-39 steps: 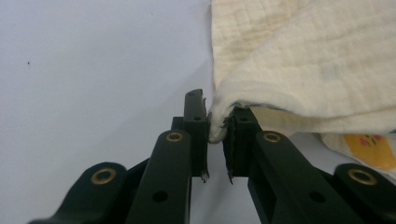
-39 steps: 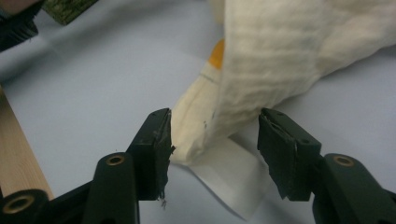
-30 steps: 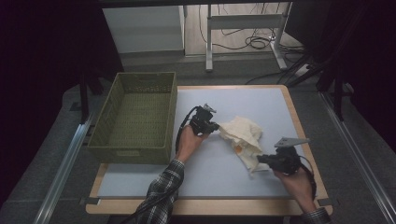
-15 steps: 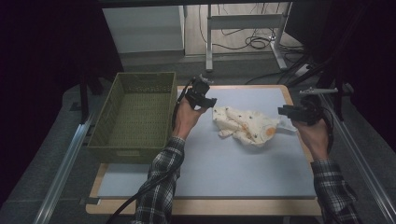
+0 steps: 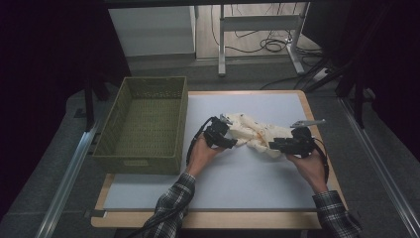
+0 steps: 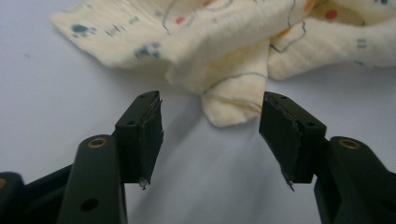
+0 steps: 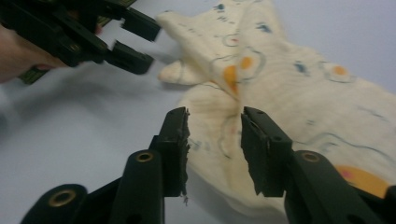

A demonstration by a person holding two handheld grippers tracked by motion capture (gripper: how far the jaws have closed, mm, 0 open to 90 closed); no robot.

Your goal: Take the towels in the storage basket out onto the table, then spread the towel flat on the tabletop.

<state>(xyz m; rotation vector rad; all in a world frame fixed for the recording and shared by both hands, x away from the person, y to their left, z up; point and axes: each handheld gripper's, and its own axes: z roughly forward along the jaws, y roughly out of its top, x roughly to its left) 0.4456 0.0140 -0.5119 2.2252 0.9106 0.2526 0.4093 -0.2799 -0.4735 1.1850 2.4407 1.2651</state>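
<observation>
A green woven basket (image 5: 141,126) is seen empty at the table's left edge; beside it, the left gripper (image 6: 210,135) is held with jaws apart — just opened — before a folded corner of the cream printed cloth (image 5: 257,135), crumpled mid-table. At the cloth's right end, the right gripper (image 7: 215,144) is poised, jaws likewise just parted over a fold. A fresh two-point grasp appears under way — both jaws must next be closed on fabric.

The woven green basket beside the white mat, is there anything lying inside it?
No, the woven green basket is bare inside; the cream printed cloth lies on the mat.
</observation>
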